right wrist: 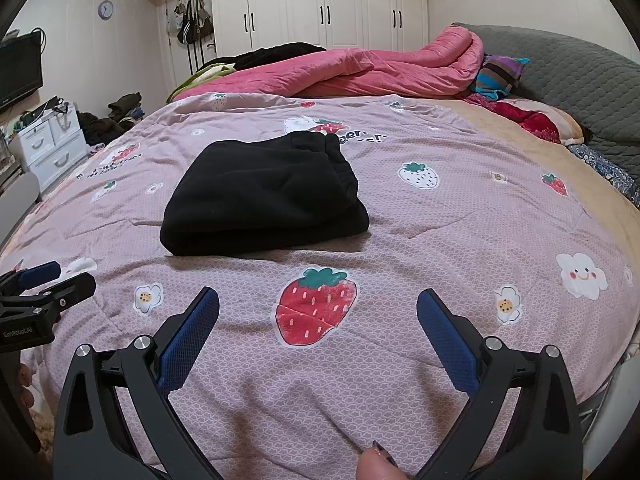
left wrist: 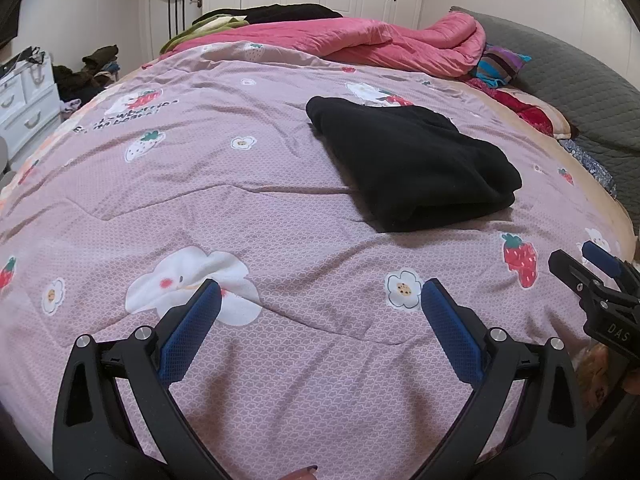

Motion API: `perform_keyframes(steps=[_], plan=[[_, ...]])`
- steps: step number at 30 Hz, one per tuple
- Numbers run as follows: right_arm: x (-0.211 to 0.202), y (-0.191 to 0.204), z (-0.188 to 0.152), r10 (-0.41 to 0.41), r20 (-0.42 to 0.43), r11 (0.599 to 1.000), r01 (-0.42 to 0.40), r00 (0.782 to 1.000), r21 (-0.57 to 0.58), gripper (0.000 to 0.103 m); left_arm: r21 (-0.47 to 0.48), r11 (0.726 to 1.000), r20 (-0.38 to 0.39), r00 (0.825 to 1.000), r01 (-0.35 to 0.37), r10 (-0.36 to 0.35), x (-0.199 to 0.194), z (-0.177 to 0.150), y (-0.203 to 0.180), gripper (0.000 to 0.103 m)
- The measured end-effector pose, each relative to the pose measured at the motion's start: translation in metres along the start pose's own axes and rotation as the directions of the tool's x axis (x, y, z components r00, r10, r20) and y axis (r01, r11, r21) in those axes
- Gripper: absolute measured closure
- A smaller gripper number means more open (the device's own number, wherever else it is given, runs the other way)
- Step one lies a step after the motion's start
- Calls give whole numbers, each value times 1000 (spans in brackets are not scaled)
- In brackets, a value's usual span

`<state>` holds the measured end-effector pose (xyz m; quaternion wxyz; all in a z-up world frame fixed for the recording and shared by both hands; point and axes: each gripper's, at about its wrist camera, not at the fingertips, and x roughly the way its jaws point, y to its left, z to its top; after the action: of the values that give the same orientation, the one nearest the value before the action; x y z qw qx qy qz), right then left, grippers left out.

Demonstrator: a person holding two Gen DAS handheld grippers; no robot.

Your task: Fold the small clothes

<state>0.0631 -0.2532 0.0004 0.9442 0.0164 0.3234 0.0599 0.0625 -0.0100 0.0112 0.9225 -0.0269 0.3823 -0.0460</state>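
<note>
A black garment [left wrist: 412,164] [right wrist: 264,196] lies folded into a thick bundle on the mauve strawberry-print quilt [left wrist: 256,208] [right wrist: 440,232]. My left gripper [left wrist: 320,292] hovers open over the quilt's near part, well short of the garment and to its left. My right gripper [right wrist: 318,300] is open too, above a red strawberry print, with the garment ahead and slightly left. Neither holds anything. Each gripper shows at the edge of the other's view: the right gripper [left wrist: 576,260] and the left gripper [right wrist: 56,274].
A pink duvet [left wrist: 360,40] [right wrist: 360,68] is bunched at the far side, with pillows [right wrist: 500,72] and a grey padded headboard [right wrist: 580,76] to the right. White wardrobes [right wrist: 320,4] stand behind; a white drawer unit [right wrist: 52,144] and clothes piles sit at left.
</note>
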Motion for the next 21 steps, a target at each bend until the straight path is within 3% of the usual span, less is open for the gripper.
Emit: perform_keyframes(steps=[21], plan=[[1,-3,0,-9,-4,1000,9,1000,6,4,6,1000,-1,1000,-6,6,0,-1,-1,9]])
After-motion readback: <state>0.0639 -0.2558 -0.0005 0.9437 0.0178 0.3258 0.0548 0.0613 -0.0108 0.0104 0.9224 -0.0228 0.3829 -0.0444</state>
